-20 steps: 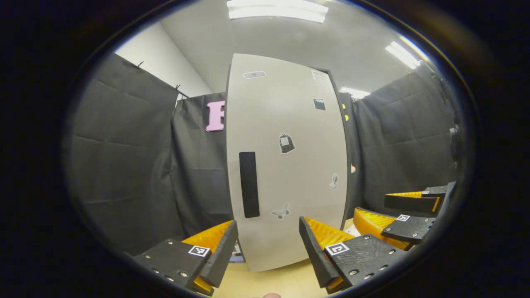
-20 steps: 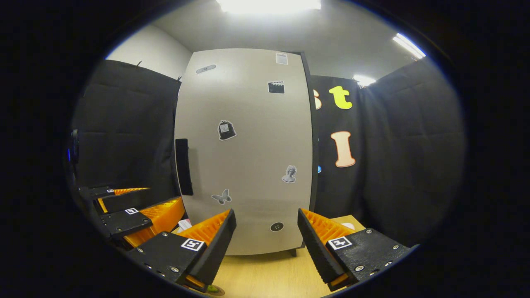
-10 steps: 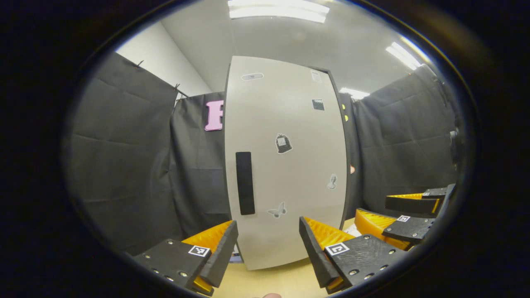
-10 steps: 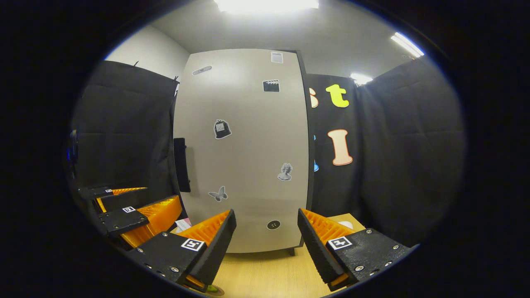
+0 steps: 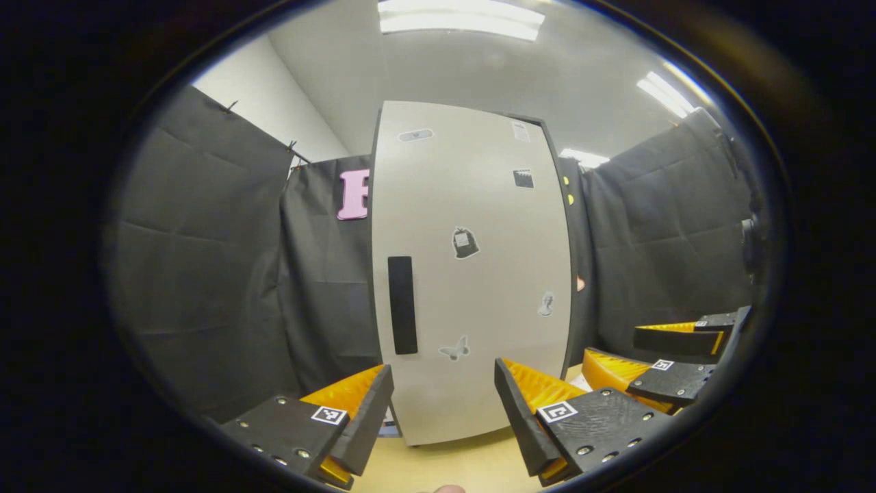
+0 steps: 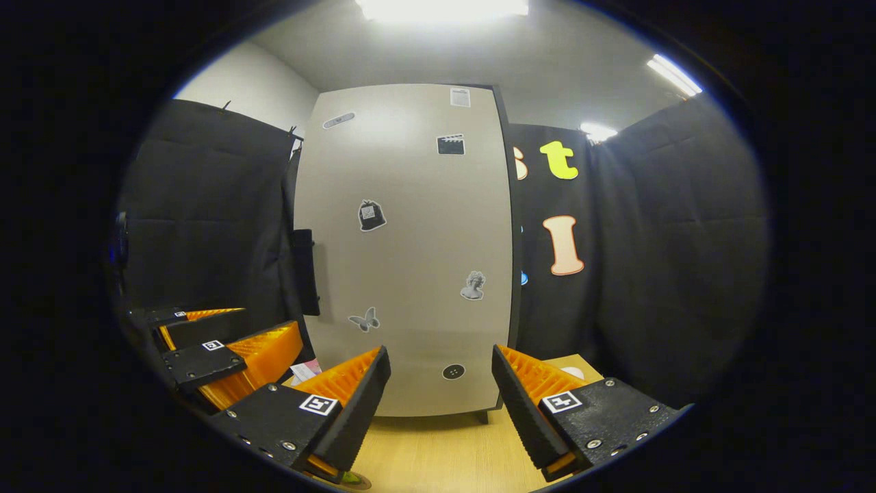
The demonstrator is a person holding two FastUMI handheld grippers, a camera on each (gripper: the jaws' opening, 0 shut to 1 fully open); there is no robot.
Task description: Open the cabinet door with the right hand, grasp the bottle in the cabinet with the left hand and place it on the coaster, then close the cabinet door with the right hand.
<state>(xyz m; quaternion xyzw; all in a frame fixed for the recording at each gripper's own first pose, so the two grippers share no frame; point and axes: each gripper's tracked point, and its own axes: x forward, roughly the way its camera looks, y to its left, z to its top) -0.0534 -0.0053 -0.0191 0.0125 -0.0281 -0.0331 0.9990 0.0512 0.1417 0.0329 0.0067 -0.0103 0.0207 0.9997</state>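
Observation:
A tall pale cabinet door [image 5: 472, 274] with small stickers stands shut ahead of me, and it hides the cabinet's inside. Its black vertical handle [image 5: 402, 305] runs along the door's left edge; the right gripper view has the handle [image 6: 306, 272] there too. My left gripper [image 5: 443, 404] is open and empty, short of the door's lower part. My right gripper [image 6: 441, 394] is also open and empty, facing the door [image 6: 410, 246] from a little way off. The two grippers are side by side: the right gripper [image 5: 667, 352] lies at the right of the left gripper view, the left gripper [image 6: 219, 342] at the left of the right gripper view.
The cabinet stands on a light wooden tabletop [image 6: 438, 452]. A small greenish round thing [image 6: 357, 481] peeks out under my right gripper's left finger. A white round object [image 6: 573, 373] lies behind its right finger. Black cloth walls close in on both sides.
The cabinet has drifted slightly left in the left gripper view and barely in the right gripper view. Both grippers stay open and the door stays shut.

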